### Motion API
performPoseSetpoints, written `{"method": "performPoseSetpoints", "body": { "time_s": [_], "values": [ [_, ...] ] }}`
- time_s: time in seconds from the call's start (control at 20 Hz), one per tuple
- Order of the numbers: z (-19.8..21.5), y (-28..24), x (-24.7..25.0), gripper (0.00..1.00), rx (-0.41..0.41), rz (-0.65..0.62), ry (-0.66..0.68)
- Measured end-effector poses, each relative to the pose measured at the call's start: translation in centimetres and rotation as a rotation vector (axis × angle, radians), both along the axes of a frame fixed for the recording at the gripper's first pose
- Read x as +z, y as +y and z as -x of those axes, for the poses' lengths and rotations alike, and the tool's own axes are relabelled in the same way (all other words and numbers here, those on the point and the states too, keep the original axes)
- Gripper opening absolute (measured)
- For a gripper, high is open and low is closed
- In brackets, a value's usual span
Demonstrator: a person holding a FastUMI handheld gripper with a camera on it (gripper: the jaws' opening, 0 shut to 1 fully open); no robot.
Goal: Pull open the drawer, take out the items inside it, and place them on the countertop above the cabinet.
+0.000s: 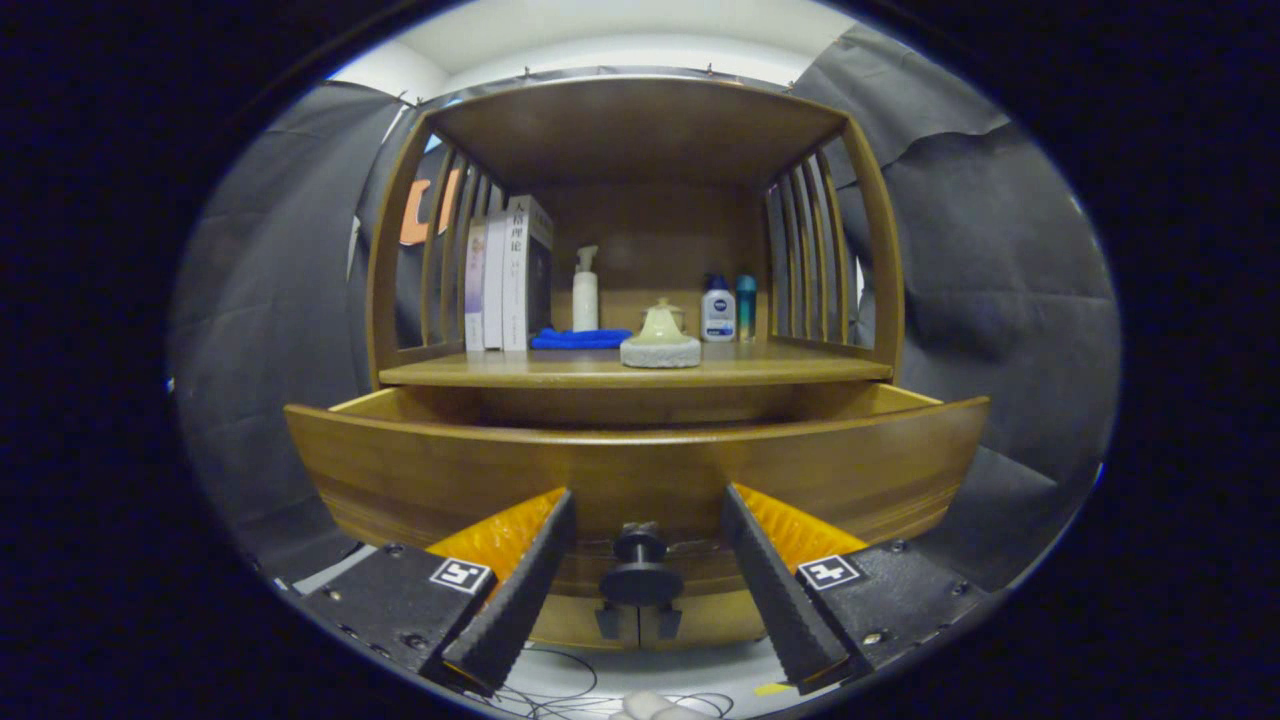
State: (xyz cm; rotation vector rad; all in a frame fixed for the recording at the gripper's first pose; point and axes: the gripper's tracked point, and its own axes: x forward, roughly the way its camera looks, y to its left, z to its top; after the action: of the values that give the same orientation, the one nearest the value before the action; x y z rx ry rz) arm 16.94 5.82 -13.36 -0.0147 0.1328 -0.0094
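The gripper (640,520) faces a wooden cabinet (885,290) with slatted sides, and its two black ribbed fingers (520,590) stand spread apart, gripping nothing. In the gap between them sits the black knob (640,572) of the drawer (450,470), close to the fingers but touched by neither. The drawer is pulled out toward the gripper: its curved wooden front stands forward of the cabinet body and its side walls run back under the shelf. From this low angle the inside of the drawer is hidden behind the front panel, so its contents cannot be told. Above the drawer lies the table (800,368), the flat wooden top of the cabinet beneath an upper shelf. On it, toward the left, several books (510,275) stand upright against the slats. Just beside them lies a folded blue cloth (580,339), with a white pump bottle (585,290) standing behind it. Near the middle, at the front of the surface, sits a pale round lidded dish (660,338). To its right, further back, stand a white bottle with a blue cap (717,310) and a slim teal bottle (746,305), just beside each other. Below the fingers, thin dark cables (560,690) trail over a light floor.
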Motion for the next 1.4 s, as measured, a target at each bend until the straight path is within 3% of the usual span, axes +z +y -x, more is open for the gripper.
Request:
{"method": "performPoseSetpoints", "body": {
  "time_s": [0.8,1.4],
  "values": [
    [-8.8,0.5,0.3,0.97,-0.004,-0.049,-0.014],
    [-10.1,0.4,0.4,0.98,0.011,-0.058,0.002]
  ]
}}
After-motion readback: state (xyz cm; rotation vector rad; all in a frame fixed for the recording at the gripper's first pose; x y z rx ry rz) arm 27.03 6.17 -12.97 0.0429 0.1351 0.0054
